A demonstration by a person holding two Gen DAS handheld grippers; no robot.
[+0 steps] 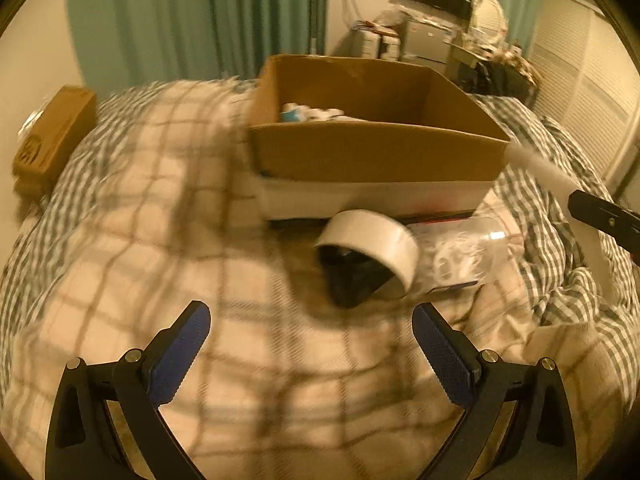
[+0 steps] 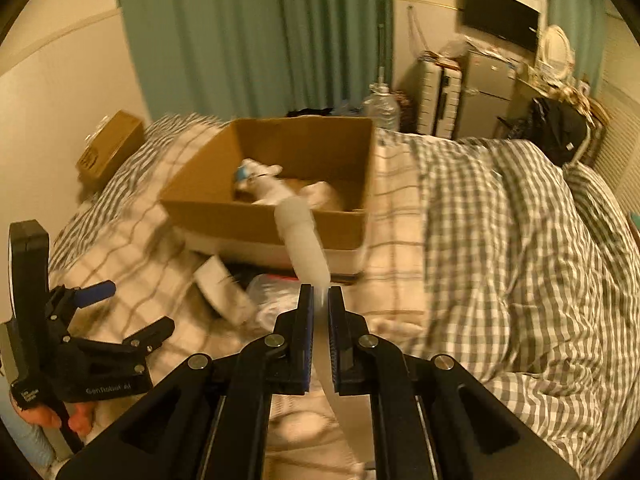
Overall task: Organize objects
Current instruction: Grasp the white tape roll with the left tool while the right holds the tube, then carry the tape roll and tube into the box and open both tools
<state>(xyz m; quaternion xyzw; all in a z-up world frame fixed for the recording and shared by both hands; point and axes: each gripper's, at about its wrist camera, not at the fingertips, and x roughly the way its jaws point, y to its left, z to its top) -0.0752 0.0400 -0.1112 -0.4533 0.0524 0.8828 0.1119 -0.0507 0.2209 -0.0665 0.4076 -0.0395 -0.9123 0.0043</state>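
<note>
White and translucent, a long plastic tube [image 2: 303, 236] is clamped between the closed blue-padded fingers of the right gripper [image 2: 320, 300], its far end raised toward the near wall of the open brown cardboard box [image 2: 280, 224]. The left wrist view shows this same tube [image 1: 540, 166] as a blurred bar slanting in from the right edge, close to the box's near right corner [image 1: 496, 152]. Inside the box lie crumpled white items [image 2: 272, 188], one with a blue patch; what they are cannot be told.

Just in front of the box, a white roll of tape [image 1: 370, 250] lies tilted on the bedding, its dark core facing the camera, touching a clear plastic packet [image 1: 460, 256] of white pieces beside it. The left gripper [image 1: 310, 344] hovers near the roll, its jaws spread wide and empty.

Everything rests on a bed covered by a cream plaid blanket [image 1: 160, 240] and a grey-and-white checked duvet [image 2: 520, 260]. A smaller brown carton [image 1: 56, 132] sits at the left edge against the wall, with green curtains [image 2: 256, 36] behind.
</note>
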